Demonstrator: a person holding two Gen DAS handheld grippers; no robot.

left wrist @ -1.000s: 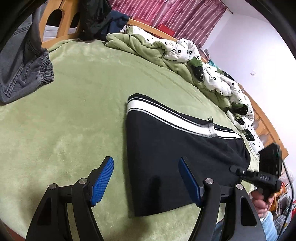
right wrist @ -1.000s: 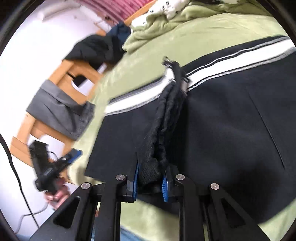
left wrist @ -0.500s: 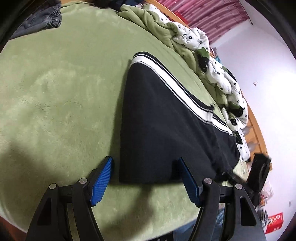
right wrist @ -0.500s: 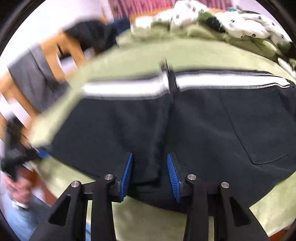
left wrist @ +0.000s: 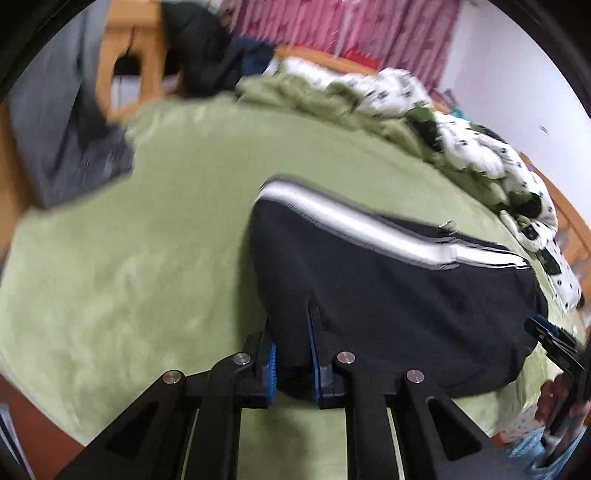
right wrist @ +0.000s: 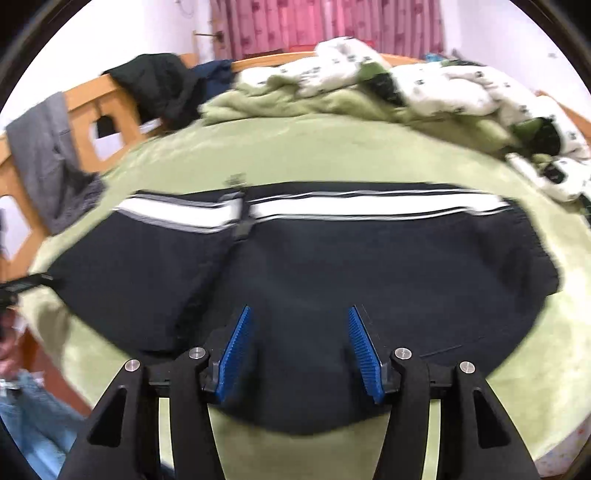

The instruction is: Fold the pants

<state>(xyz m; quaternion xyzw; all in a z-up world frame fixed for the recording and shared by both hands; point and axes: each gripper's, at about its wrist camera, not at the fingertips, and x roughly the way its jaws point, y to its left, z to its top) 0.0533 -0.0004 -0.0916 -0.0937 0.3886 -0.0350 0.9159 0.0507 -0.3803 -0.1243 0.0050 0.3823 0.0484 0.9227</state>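
Observation:
Black pants (left wrist: 388, 288) with a white side stripe lie folded flat on the green blanket (left wrist: 129, 277). My left gripper (left wrist: 290, 328) is shut on the near left edge of the pants, with black cloth pinched between its blue pads. In the right wrist view the pants (right wrist: 332, 266) spread across the bed. My right gripper (right wrist: 299, 310) hovers over their near edge with its jaws opening. Cloth lies under and between its blue pads (right wrist: 236, 347), which do not press on it.
A crumpled white and green quilt (right wrist: 406, 85) lines the far side of the bed. Grey jeans (right wrist: 44, 155) and dark clothes (right wrist: 159, 85) hang on the wooden bed frame (right wrist: 99, 110) at the left. Pink curtains (right wrist: 325, 22) hang behind. A person's hand (left wrist: 550, 402) shows at the right.
My left gripper has gone from wide open to shut on the pants' edge. My right gripper has let go of the bunched fold and spread its jaws; the cloth now lies flat.

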